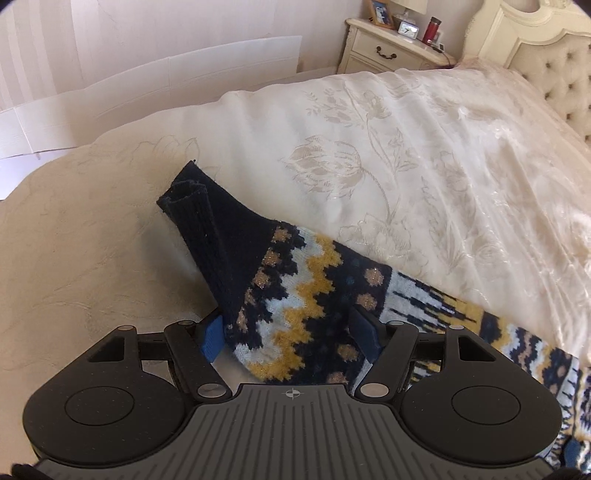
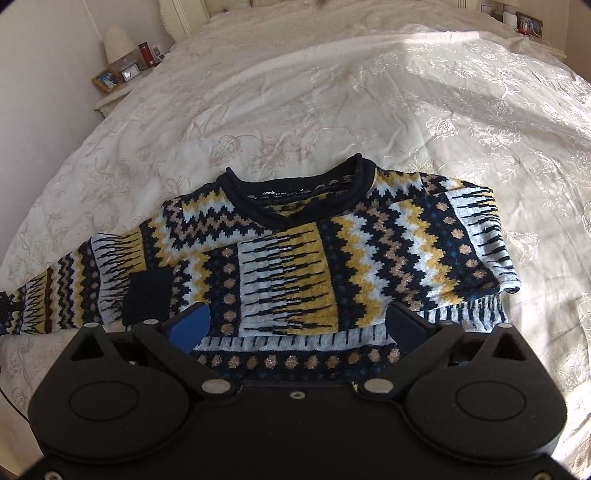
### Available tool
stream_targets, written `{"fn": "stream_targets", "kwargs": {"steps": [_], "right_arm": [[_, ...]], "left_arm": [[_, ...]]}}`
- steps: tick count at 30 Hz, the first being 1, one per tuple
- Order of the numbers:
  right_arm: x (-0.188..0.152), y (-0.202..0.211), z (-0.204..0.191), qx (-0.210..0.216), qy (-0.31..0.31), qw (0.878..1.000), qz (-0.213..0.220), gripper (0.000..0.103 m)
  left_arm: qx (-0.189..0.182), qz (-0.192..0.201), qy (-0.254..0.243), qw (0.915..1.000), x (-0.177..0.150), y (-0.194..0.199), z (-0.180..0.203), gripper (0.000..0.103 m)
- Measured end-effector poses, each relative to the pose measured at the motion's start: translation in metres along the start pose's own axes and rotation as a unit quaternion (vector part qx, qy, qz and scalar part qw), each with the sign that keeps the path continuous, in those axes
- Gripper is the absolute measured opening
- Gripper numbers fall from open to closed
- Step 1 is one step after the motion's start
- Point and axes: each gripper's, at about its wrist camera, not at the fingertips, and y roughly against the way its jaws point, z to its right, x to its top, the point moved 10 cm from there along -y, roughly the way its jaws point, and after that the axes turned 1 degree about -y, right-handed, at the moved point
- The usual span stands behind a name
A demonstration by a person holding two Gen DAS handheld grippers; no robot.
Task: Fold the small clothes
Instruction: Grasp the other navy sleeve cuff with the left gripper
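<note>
My left hand-held gripper (image 1: 290, 338) sits low over the bed, its blue-padded fingers (image 1: 212, 338) spread either side of a sweater sleeve (image 1: 295, 291) without closing on it; the jaws stand apart with the knit lying between them. The sleeve is thick, fuzzy wool in navy, mustard, pale grey and glittery tan zigzags, ending in a plain ribbed navy cuff (image 1: 188, 201) that points away from me and gapes slightly open.

My right hand-held gripper (image 2: 297, 326) hovers level above the sweater's hem, jaws likewise wide apart and holding nothing, blue pads (image 2: 190, 321) framing the lower band of tan dots. The sweater (image 2: 295, 251) lies flat, front up, on the bed just ahead: one sleeve is folded across the chest, the other stretches out to the left, and the rolled navy neckline (image 2: 295, 184) faces away with a small label inside.

Beneath it spreads a cream bedspread (image 2: 332, 92), glossy and embroidered with flowers, lightly creased. Beyond stand a cream nightstand (image 1: 388, 48) with a dark drawer handle, a red bottle (image 1: 430, 29), a small clock and a framed photo, beside a button-tufted headboard (image 1: 554, 66).
</note>
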Motion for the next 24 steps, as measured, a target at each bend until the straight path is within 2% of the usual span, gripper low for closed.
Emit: {"fn": "stream_targets", "kwargs": {"steps": [2, 4, 7, 10, 15, 19, 24], "right_arm": [[-0.002, -0.001, -0.002, 0.001, 0.001, 1.000, -0.003, 0.102], [-0.004, -0.002, -0.005, 0.003, 0.002, 1.000, -0.007, 0.101], [-0.006, -0.002, -0.007, 0.007, 0.003, 1.000, -0.010, 0.102], [-0.007, -0.002, -0.006, 0.014, 0.007, 1.000, -0.013, 0.102], [-0.007, -0.002, -0.003, 0.032, 0.013, 0.999, -0.018, 0.102], [-0.008, 0.001, 0.005, 0.050, 0.014, 0.998, -0.018, 0.102], [-0.007, 0.011, 0.025, 0.072, 0.006, 0.997, -0.014, 0.102]], "left_arm": [[-0.007, 0.007, 0.003, 0.9999, 0.002, 0.002, 0.000, 0.056], [0.003, 0.019, 0.006, 0.9998, 0.005, 0.008, -0.003, 0.018], [-0.009, 0.033, 0.018, 0.9992, 0.007, 0.020, -0.004, 0.007], [-0.013, 0.070, 0.005, 0.9974, 0.013, 0.050, 0.006, 0.007], [-0.035, 0.138, -0.067, 0.9876, 0.021, 0.120, 0.055, 0.007], [-0.067, 0.172, -0.134, 0.9735, 0.017, 0.172, 0.118, 0.007], [-0.127, 0.196, -0.182, 0.9552, -0.007, 0.217, 0.211, 0.007]]}}
